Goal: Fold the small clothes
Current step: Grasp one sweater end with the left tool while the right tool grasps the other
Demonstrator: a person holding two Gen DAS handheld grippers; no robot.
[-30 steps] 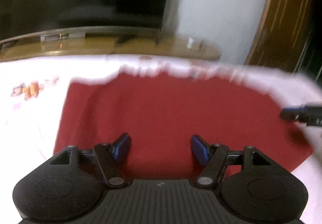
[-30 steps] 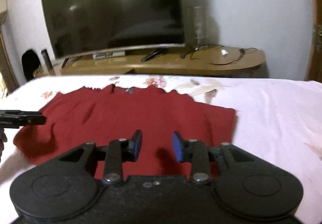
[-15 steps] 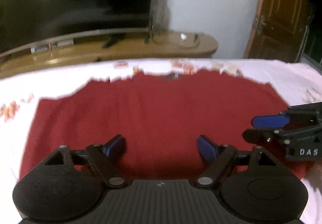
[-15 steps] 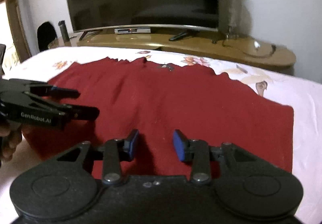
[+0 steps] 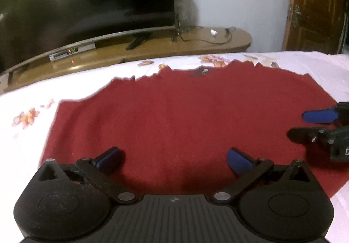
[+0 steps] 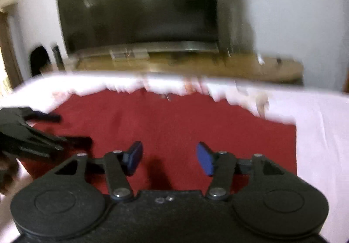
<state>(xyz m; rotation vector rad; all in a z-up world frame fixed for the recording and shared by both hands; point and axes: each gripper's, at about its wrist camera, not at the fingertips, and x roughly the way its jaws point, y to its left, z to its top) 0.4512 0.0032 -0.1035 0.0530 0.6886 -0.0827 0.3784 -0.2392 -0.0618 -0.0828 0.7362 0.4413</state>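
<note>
Red garment (image 5: 185, 116) lies flat on the bed (image 5: 26, 133); left gripper (image 5: 174, 159) and right gripper (image 6: 169, 159) tilt down over it, jaws just opened, nothing between them.

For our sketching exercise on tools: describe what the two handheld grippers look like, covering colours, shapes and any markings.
Both are matte black plastic. The left gripper has a ribbed body, two rounded lobes with round discs, triangular cut-outs, silver pivot screws and blue pads on its fingers. The right gripper has the same build and blue pads, with a smoother body. Seen from the side, it bears white lettering, cut off at the picture's edge.
</note>
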